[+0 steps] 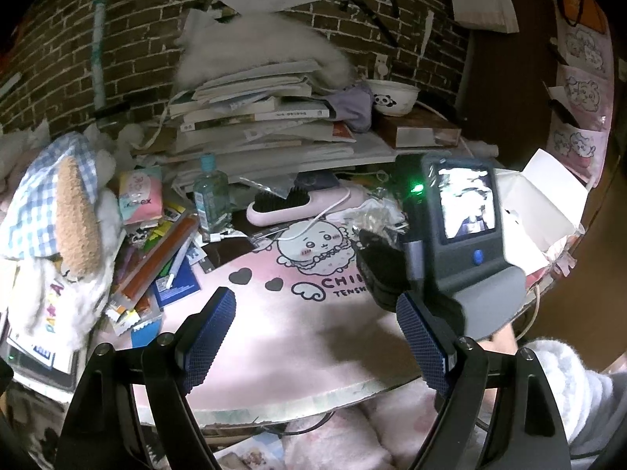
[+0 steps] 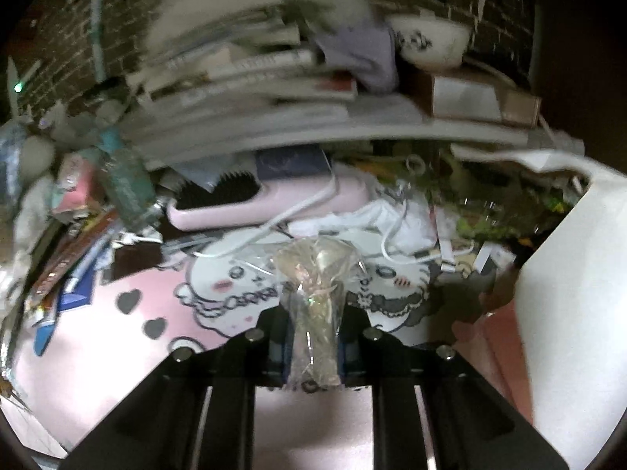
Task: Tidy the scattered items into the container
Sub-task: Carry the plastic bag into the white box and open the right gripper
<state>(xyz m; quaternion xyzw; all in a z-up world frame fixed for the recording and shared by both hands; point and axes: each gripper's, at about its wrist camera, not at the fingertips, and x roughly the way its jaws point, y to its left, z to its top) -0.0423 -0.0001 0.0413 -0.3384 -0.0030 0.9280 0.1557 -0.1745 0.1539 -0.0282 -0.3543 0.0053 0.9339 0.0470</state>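
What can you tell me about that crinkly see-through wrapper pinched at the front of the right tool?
The crumpled clear cellophane wrapper looks thin, shiny and creased, with faint iridescent glints. Its lower part is squeezed between the closed jaws of the right gripper; its upper part fans out loosely above them. It hangs over the pink cartoon-printed desk mat. The picture is blurred, so any contents are unclear.
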